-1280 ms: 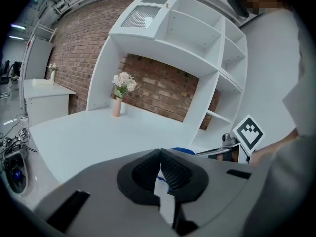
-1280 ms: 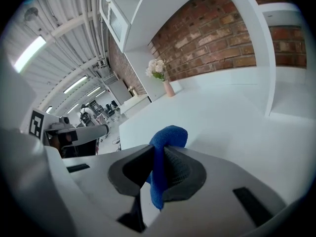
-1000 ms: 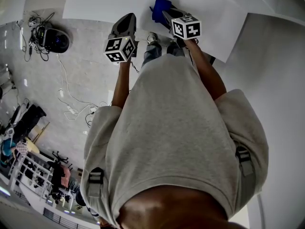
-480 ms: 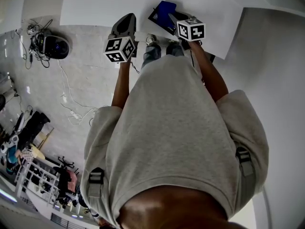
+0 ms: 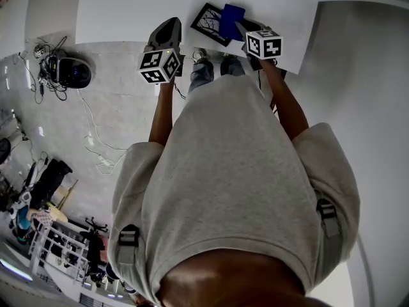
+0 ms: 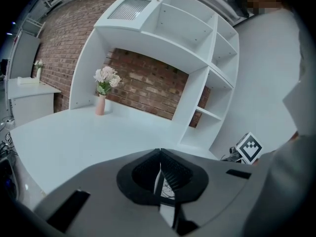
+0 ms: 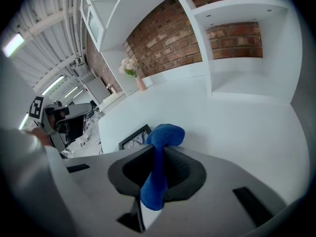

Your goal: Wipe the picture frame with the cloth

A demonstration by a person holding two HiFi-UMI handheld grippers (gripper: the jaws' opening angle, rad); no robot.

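White counter (image 5: 128, 11) ran beneath shelving backed by a brick wall (image 6: 148, 83). We had our right tool (image 7: 157, 154) clenched on the blue cloth (image 7: 163, 137), poised over one end of the picture frame (image 5: 208, 23), which lay flat near the counter's front edge. We could not tell whether cloth met frame. Our left tool (image 6: 160, 154) was closed on nothing, near the frame but apart from it. With nothing steadying the frame, we judged a firm wipe could shove it off the edge. The cloth, pinched along one fold, might also tug loose.
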